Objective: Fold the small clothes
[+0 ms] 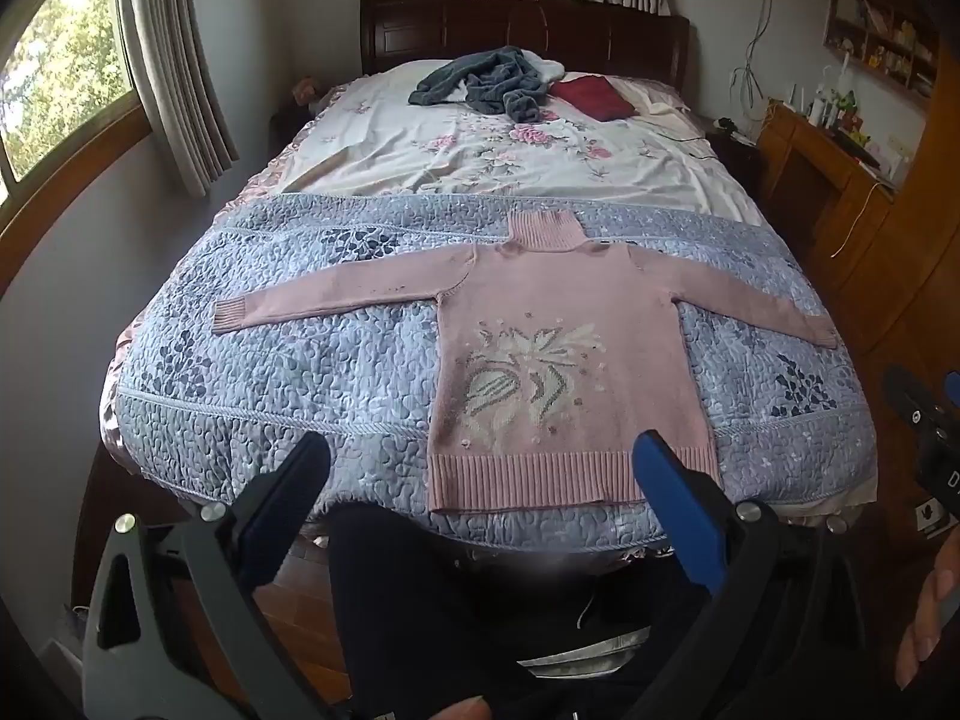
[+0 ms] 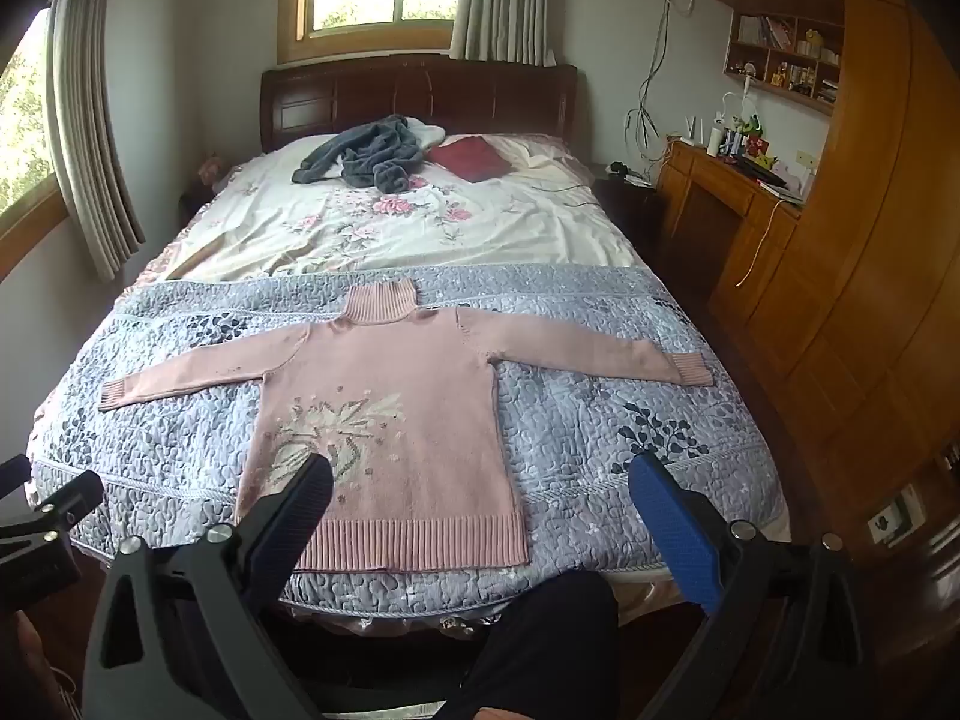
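Through the left wrist camera, my left gripper (image 1: 480, 474) hangs wide open and empty over the bed's foot edge, where the pink sweater (image 1: 558, 360) lies flat on the quilt (image 1: 270, 372), sleeves spread for folding. From the right wrist camera, my right gripper (image 2: 480, 498) gapes empty above the hem.

I counted one pink sweater (image 1: 564, 354), one grey garment (image 1: 486, 83), one red cloth (image 1: 591, 96), one quilt (image 1: 252, 372) and two windows.
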Motion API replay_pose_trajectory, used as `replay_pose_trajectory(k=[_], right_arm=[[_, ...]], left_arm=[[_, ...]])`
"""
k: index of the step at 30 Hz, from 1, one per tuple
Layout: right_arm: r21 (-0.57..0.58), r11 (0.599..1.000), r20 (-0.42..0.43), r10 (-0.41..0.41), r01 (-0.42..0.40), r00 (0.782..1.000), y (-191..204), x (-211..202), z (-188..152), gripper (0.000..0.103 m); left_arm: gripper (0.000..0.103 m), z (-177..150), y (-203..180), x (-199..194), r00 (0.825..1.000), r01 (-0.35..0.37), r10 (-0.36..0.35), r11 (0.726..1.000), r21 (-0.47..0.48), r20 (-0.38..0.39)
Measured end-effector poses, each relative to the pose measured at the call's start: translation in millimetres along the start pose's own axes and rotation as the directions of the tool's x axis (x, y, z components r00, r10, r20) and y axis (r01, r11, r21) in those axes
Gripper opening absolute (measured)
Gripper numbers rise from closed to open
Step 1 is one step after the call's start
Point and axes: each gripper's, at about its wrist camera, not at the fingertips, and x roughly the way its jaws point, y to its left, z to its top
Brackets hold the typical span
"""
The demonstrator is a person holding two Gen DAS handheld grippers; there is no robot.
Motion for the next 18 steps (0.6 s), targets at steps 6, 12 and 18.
replay_pose_trajectory(k=[6, 12, 18], right_arm=[[-0.007, 1.0, 0.003, 0.001, -0.001, 1.0, 4.7, 2.3, 4.0, 0.099], [-0.006, 1.0, 0.01, -0.001, 0.001, 1.0, 4.8, 5.1, 6.4, 0.099], [-0.005, 1.0, 0.016, 0.0, 0.0, 1.0, 1.8, 1.1, 5.9, 0.099]], left_arm=[[0.1, 0.9, 2.6, -2.7, 1.0, 0.004, -0.004, 1.0, -0.003, 0.007], [0.1, 1.6, 1.3, -1.5, 1.0, -0.003, 0.003, 1.0, -0.003, 0.009], [0.1, 4.5, 3.9, -4.5, 1.0, -0.003, 0.003, 1.0, -0.006, 0.013]])
